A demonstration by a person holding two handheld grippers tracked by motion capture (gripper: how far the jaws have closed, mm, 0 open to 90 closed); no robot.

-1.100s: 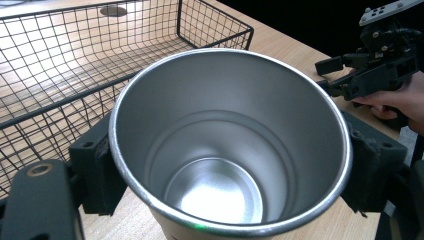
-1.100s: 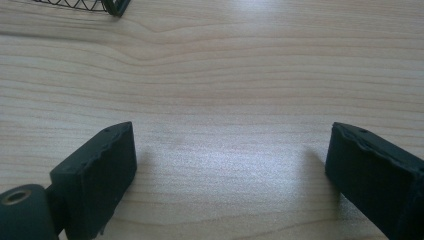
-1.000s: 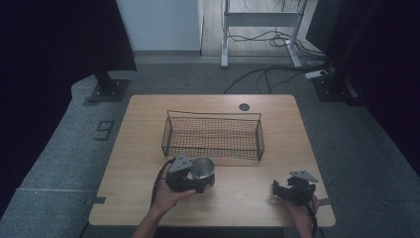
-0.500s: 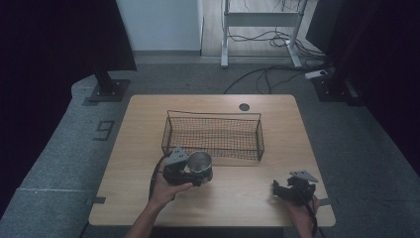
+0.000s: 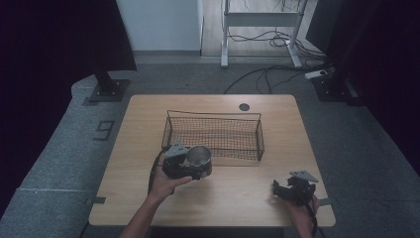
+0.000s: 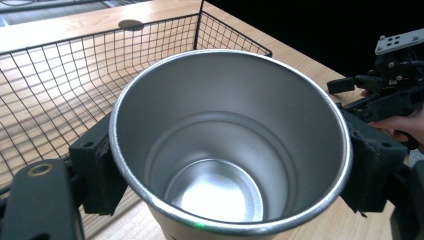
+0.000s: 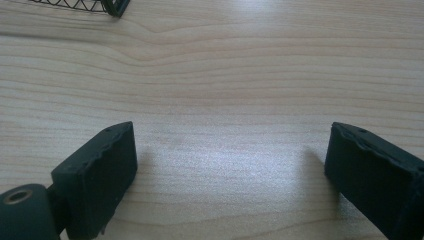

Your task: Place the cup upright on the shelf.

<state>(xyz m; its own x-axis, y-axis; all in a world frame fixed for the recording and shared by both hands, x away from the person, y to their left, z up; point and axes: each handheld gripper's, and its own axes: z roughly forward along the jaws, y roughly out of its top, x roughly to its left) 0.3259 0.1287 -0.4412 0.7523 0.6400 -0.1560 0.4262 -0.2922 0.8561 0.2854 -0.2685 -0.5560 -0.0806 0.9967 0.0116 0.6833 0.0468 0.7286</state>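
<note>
A shiny steel cup [image 5: 199,155] is clamped between the jaws of my left gripper [image 5: 197,164], just in front of the basket's near-left corner. In the left gripper view the cup [image 6: 230,150] opens toward the camera, empty, with a black pad [image 6: 97,172] pressed on each side of its wall. The black wire basket [image 5: 213,115] stands mid-table and looks empty; its mesh [image 6: 60,65] is right behind the cup. My right gripper [image 5: 278,188] rests low near the table's front right corner. Its jaws [image 7: 230,170] stand wide apart over bare wood.
The wooden table [image 5: 237,198] has a round dark cable hole [image 5: 244,106] behind the basket. A basket corner [image 7: 112,6] lies far ahead of my right gripper. The right gripper [image 6: 360,97] is off to the cup's right. Stands and cables occupy the floor beyond.
My left gripper has carried the cup slightly up and away from the front edge, toward the basket. The right gripper has stayed where it was.
</note>
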